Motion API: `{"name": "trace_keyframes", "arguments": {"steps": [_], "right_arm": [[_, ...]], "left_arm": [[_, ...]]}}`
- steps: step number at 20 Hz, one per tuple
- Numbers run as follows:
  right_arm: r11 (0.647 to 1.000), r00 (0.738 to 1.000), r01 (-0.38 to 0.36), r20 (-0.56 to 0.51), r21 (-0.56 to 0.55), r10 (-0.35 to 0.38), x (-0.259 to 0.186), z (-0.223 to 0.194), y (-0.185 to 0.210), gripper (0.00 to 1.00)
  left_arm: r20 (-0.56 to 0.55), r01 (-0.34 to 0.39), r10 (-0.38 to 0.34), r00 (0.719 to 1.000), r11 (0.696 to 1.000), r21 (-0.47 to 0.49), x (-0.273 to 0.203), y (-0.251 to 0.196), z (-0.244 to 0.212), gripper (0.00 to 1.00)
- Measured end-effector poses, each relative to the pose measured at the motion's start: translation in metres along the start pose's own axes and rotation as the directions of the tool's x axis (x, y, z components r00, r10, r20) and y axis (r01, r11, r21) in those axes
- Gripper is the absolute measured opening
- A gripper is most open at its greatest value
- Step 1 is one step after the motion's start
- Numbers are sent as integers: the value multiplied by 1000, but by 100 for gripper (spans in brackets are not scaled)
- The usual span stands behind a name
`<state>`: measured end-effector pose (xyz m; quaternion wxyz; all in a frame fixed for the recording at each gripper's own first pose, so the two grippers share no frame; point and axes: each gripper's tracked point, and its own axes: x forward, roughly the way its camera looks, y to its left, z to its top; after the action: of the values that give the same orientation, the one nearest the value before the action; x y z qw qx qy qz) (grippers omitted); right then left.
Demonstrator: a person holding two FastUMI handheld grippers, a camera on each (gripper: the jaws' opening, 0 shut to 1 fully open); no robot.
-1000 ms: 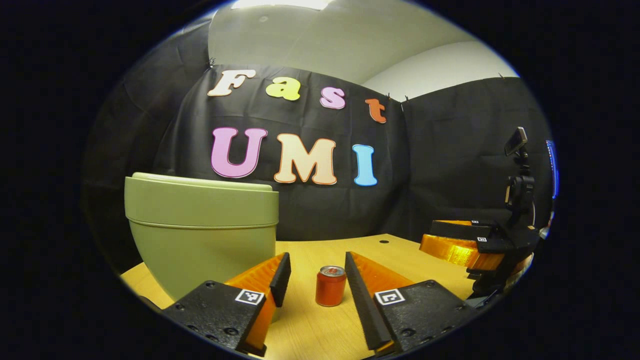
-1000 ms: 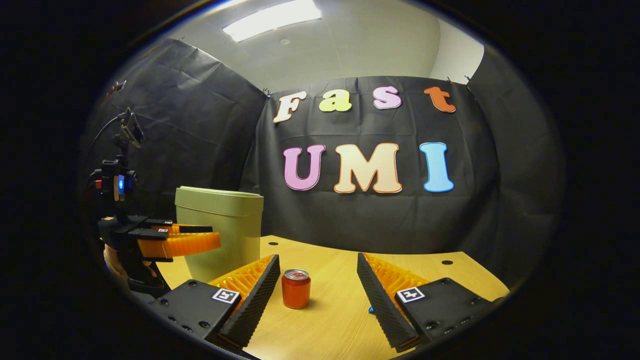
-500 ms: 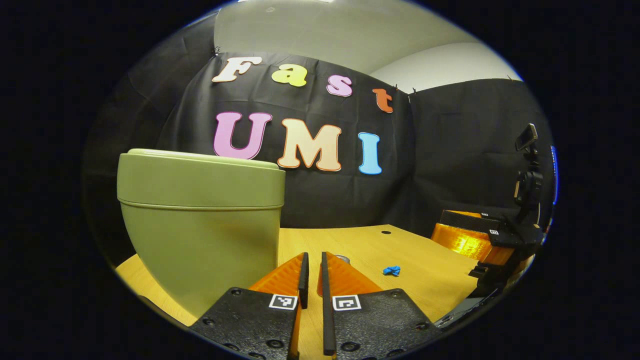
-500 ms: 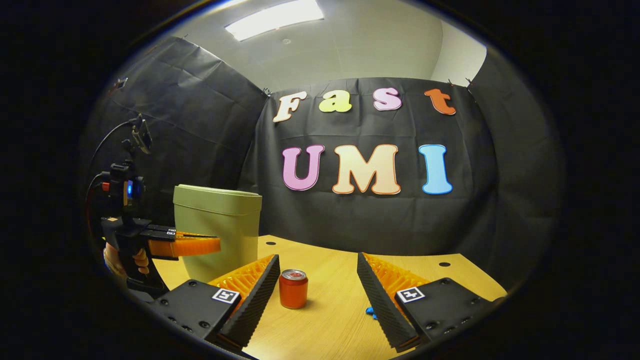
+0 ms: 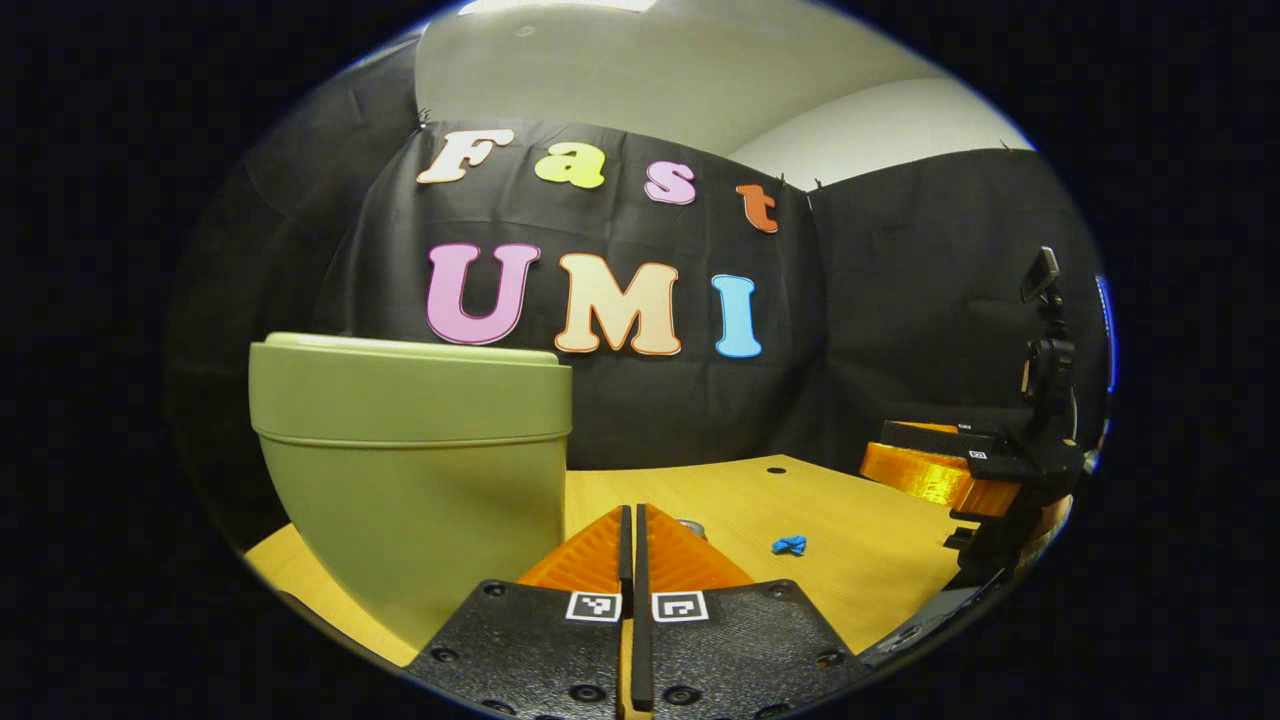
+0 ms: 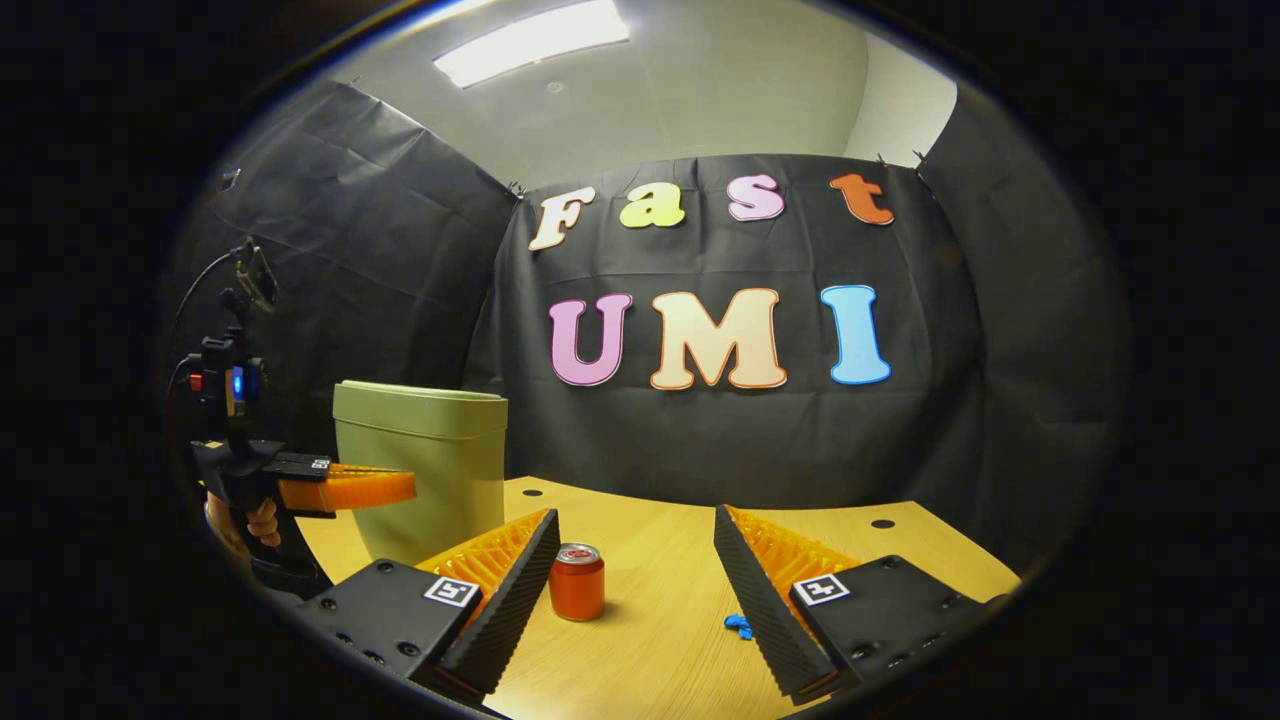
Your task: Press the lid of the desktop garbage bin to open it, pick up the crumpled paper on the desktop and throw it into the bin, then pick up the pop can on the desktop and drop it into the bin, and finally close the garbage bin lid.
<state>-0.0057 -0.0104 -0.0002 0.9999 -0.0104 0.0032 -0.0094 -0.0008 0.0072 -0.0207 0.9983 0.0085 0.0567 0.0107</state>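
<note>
In the right gripper view, the garbage bin (image 6: pixel 425 465) stood at the tabletop's (image 6: pixel 660 620) left rear, lid down. The pop can (image 6: pixel 577 582) stood upright right of and before the bin, apart from it. The crumpled paper (image 6: pixel 738 626) lay on the tabletop, right of the can, well apart.

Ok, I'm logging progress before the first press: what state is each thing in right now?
Bin: upright, lid shut.
Can: upright on the desk, not gripped.
Paper: crumpled, lying on the desk.
Left gripper: shut, empty.
Right gripper: open, empty.
</note>
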Motion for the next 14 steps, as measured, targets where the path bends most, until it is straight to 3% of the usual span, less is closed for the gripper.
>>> {"name": "trace_keyframes", "arguments": {"steps": [3,8,14], "right_arm": [[1000,1000,18,5,-15,-18,-1,3,-5,98],[1000,1000,20,4,-10,-20,-2,2,-7,98],[1000,1000,27,13,-13,-26,-4,7,-12,98]], "left_arm": [[18,-22,21,1000,999,27,-7,4,20,0],[60,-101,92,994,980,172,-15,22,64,0],[137,-230,208,968,958,170,-17,65,112,0]]}}
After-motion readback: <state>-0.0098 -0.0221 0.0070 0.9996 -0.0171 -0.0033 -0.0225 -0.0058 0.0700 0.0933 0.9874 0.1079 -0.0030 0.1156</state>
